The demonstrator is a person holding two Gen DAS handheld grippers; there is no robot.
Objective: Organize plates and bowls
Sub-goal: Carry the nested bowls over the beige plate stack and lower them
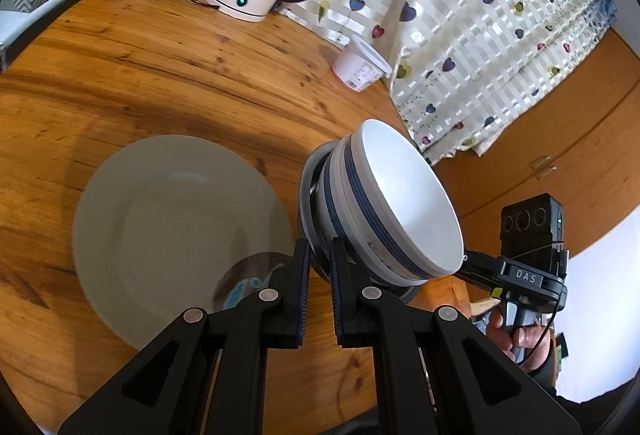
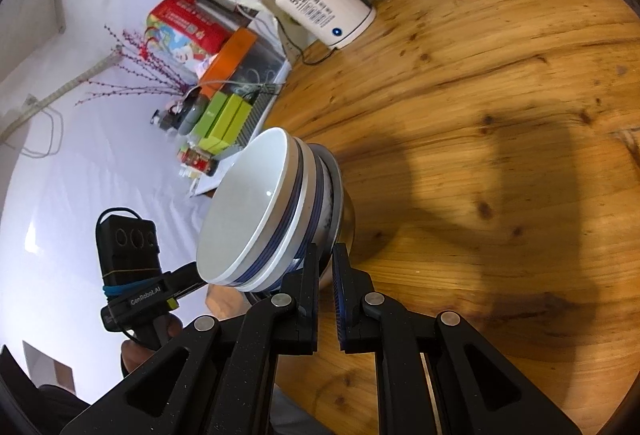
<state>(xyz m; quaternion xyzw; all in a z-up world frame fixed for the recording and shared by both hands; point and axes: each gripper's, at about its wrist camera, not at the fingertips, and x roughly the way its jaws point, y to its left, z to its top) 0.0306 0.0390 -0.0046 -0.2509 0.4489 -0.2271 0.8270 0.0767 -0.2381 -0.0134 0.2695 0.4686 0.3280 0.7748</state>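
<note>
- Bowls (image 1: 400, 203): three nested, tilted, above wooden table (image 1: 168, 75).
- Plate (image 1: 176, 231): one, flat.
- Left gripper (image 1: 319, 267), right gripper (image 2: 326, 267): both clamped on bottom bowl's rim.

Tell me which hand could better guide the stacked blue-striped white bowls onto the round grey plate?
Probably left: left tongs and right tongs both clamp the stacked bowls, but the plate lies beside the left one, unseen from the right.
</note>
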